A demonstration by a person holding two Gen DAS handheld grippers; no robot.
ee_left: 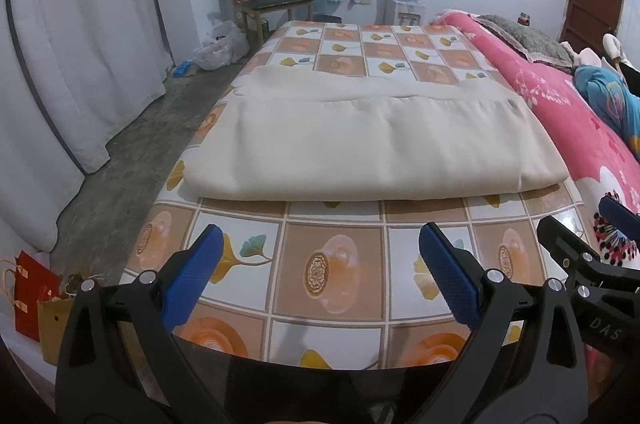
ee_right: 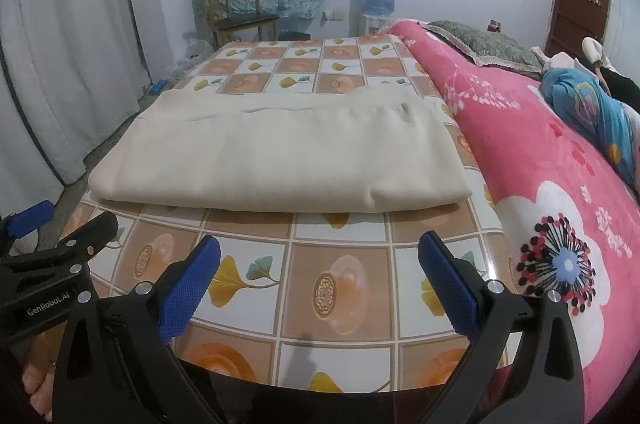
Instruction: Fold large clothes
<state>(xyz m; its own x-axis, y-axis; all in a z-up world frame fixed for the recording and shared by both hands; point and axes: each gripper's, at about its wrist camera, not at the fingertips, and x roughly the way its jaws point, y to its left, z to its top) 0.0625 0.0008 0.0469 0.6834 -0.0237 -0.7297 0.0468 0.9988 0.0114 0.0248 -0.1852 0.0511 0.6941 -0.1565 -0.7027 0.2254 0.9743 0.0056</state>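
Tiled-pattern table point(ee_left: 332, 264) sits beside a pink bed point(ee_right: 560, 184), cream garment point(ee_left: 360, 144) folded flat on it; left gripper point(ee_left: 320, 272) and right gripper point(ee_right: 320, 276) both spread wide, gripping nothing.

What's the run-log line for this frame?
left tool: open, empty | right tool: open, empty | cream garment: folded, flat on patterned table | tools short of it, no contact

White lettering reading "GenRobot.AI" stands on the black body of the left gripper point(ee_right: 48, 220) in the right wrist view. The letters "DAS" stand on the black body of the right gripper point(ee_left: 588, 228) in the left wrist view.
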